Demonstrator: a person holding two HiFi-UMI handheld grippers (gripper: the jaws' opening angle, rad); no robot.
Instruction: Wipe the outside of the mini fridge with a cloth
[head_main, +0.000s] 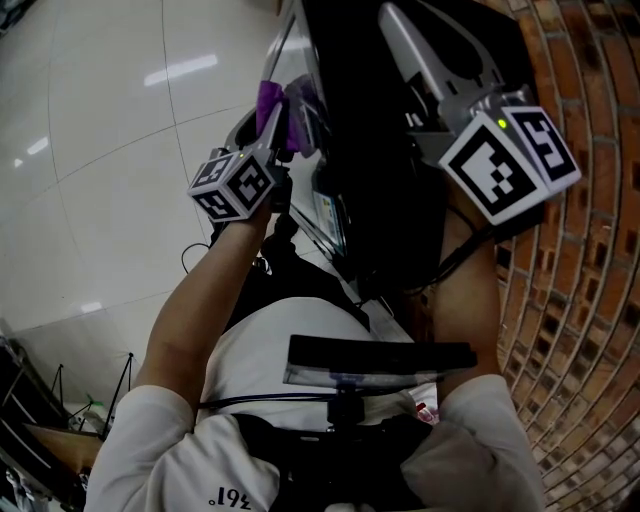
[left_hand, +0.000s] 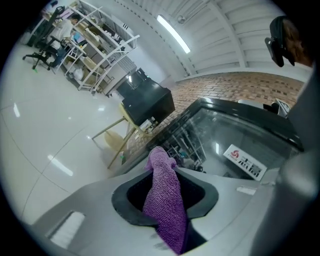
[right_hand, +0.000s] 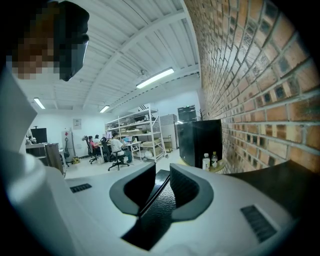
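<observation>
**Place:** open-plan office doubling as a lab workroom.

**Evidence:**
- Far ahead of the right jaws, left of their line: people (right_hand: 116, 144) sit on wheeled chairs (right_hand: 118, 161) at tables (right_hand: 132, 145).
- Behind them: white open shelving (right_hand: 145, 125), loaded.
- Right of the same jaws: a bare brick wall (right_hand: 250, 75).
- Above: a white panelled ceiling (right_hand: 125, 40) with strip lights (right_hand: 155, 77).
- Left of the left jaws: a glossy pale tile floor (left_hand: 40, 140), with more loaded racks at its far end.
</observation>
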